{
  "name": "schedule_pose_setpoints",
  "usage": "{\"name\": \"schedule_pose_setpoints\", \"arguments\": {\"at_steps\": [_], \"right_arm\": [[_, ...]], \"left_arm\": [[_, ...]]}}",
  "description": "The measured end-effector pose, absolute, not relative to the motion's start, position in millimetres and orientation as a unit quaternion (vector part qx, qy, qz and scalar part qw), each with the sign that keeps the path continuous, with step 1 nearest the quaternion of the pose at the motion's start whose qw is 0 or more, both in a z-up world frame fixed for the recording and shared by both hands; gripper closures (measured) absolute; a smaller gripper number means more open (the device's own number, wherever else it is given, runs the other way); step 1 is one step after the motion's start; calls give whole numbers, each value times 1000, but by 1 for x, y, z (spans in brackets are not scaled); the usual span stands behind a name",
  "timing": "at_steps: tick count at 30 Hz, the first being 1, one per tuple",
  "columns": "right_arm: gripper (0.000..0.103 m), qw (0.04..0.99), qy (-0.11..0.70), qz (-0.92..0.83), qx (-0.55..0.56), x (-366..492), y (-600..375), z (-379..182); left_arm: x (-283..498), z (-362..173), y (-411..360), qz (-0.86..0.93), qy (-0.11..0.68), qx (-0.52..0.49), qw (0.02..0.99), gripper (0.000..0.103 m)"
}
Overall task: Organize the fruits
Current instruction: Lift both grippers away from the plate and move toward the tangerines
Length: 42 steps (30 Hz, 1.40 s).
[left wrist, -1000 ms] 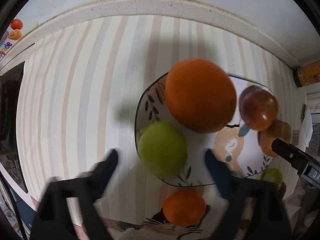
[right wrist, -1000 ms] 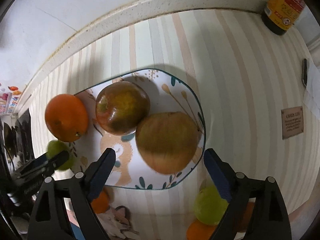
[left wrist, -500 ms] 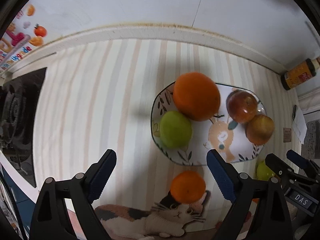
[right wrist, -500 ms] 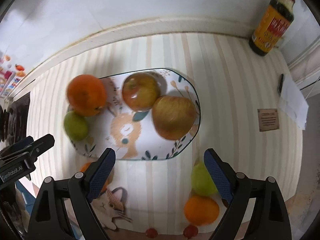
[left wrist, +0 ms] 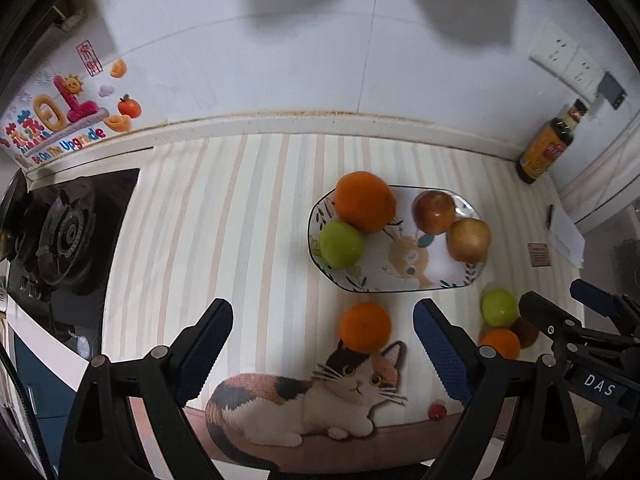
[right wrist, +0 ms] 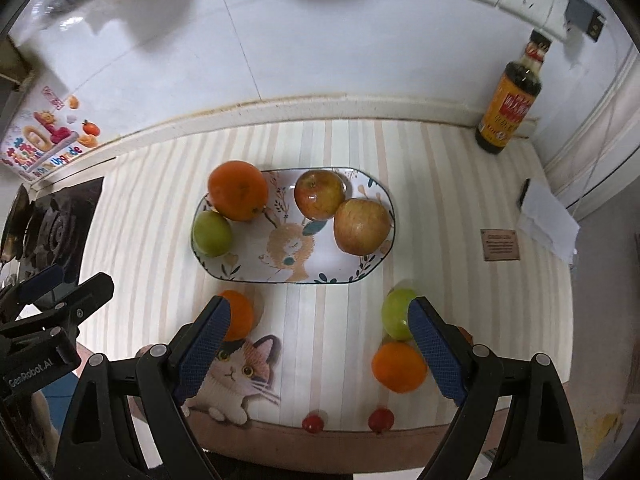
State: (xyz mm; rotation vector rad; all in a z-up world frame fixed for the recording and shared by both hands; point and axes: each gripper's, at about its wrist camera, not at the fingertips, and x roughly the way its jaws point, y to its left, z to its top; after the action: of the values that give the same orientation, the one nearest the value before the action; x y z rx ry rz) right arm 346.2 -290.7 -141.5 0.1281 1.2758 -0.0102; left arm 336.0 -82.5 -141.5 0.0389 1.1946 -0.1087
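Note:
An oval patterned plate point(right wrist: 260, 268) point(left wrist: 400, 280) lies on the striped mat. It carries a large orange point(right wrist: 238, 190) point(left wrist: 365, 202), a green fruit point(right wrist: 212, 233) point(left wrist: 341, 244), a red apple point(right wrist: 320, 195) point(left wrist: 434, 213) and a yellowish apple point(right wrist: 362, 226) point(left wrist: 469, 239). On the mat in front of the plate lie an orange point(left wrist: 365, 327) point(right wrist: 240, 314), a green fruit point(right wrist: 394, 314) point(left wrist: 497, 307) and another orange point(right wrist: 399, 367) point(left wrist: 500, 343). My left gripper point(left wrist: 323, 340) and right gripper point(right wrist: 319, 332) hang high above the mat, both open with nothing between their fingers.
A gas stove point(left wrist: 64, 236) sits at the left. A dark sauce bottle point(right wrist: 508, 100) stands at the back right corner by the tiled wall. Folded paper point(right wrist: 548, 220) and a small card point(right wrist: 501, 245) lie at the right. Two small red fruits point(right wrist: 312, 423) sit near the front edge.
Both grippers have risen and pulled back from the plate, which now looks much smaller. The four fruits on the plate stay where they were. Both grippers stay open.

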Motion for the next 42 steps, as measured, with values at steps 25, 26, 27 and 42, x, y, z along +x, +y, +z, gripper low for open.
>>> {"name": "schedule_pose_setpoints", "arguments": {"at_steps": [25,26,27,42], "right_arm": [[11,841,535,1,78,278,-296,-59],[11,841,535,2,80,278,-296,-59],[11,841,535,3,83,279,-297,-59],[6,777,605,-53,169,318,-375,-163]], "left_arm": [[284,-82,-93,-57,509,19,859,11],[284,-82,-94,-55,507,21,860,11],[285,-82,-94,-55,507,21,860,11],[341,-166,-115,-13,572,58,818,2]]}}
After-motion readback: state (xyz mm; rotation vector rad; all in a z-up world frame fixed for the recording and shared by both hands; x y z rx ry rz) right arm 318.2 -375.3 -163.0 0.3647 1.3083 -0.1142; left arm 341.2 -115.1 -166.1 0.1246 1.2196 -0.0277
